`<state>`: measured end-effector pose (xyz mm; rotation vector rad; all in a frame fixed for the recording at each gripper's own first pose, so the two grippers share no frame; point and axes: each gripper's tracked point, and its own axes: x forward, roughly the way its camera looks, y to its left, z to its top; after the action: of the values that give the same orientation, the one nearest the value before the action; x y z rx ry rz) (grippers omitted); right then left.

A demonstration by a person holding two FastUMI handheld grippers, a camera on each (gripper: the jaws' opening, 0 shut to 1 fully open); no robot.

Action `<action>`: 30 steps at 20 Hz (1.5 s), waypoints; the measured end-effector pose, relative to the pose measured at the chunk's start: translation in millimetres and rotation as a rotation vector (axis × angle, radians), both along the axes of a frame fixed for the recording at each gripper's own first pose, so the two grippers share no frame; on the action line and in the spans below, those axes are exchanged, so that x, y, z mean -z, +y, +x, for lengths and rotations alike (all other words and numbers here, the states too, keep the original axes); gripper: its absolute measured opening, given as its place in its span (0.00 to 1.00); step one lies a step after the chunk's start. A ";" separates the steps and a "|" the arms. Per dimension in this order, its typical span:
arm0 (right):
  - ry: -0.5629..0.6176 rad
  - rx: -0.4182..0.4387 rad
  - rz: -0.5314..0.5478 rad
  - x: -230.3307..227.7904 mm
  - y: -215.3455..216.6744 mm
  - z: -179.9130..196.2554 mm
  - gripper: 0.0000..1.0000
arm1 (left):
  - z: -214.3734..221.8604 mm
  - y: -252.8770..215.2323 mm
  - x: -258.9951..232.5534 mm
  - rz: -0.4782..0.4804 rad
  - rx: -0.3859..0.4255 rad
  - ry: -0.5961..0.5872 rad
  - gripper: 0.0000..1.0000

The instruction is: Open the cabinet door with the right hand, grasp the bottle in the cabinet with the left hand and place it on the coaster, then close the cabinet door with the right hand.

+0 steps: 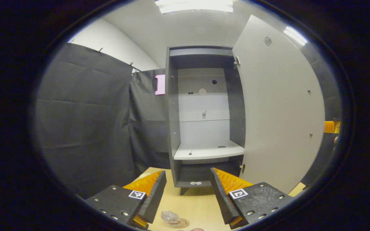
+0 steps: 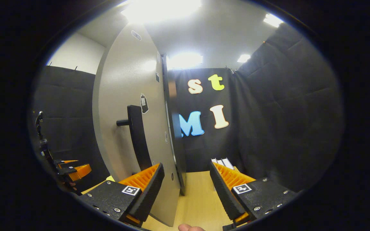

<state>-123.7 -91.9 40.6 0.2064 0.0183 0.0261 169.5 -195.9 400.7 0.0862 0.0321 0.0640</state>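
Observation:
The dark cabinet (image 1: 172,128) stands with its grey door (image 1: 278,115) swung wide to the right, and its white shelf (image 1: 209,150) is bare. A clear bottle (image 1: 170,217) sits on the round coaster (image 1: 183,223) on the table, just below and between my left gripper's fingers. My left gripper (image 1: 188,173) is open with nothing in it, facing the cabinet. In the right gripper view the door (image 2: 127,122) shows edge-on with its black handle (image 2: 137,138). My right gripper (image 2: 186,165) is open, with the door's edge between its fingers and close to the left finger (image 2: 146,184).
The light wooden table (image 2: 198,199) runs under the cabinet. Black cloth walls close in on the left and right. The left gripper (image 2: 74,170) shows at the far left beyond the door. Part of a hand (image 2: 189,227) shows at the bottom edge.

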 end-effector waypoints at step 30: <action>-0.017 0.025 -0.035 -32.5 160.8 124.9 0.91 | 98.9 60.6 -38.6 -0.005 0.202 -0.045 0.78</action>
<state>1.2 68.9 73.1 0.1712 -0.0006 0.0026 268.5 -135.3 439.3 0.0822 -0.0210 -0.1359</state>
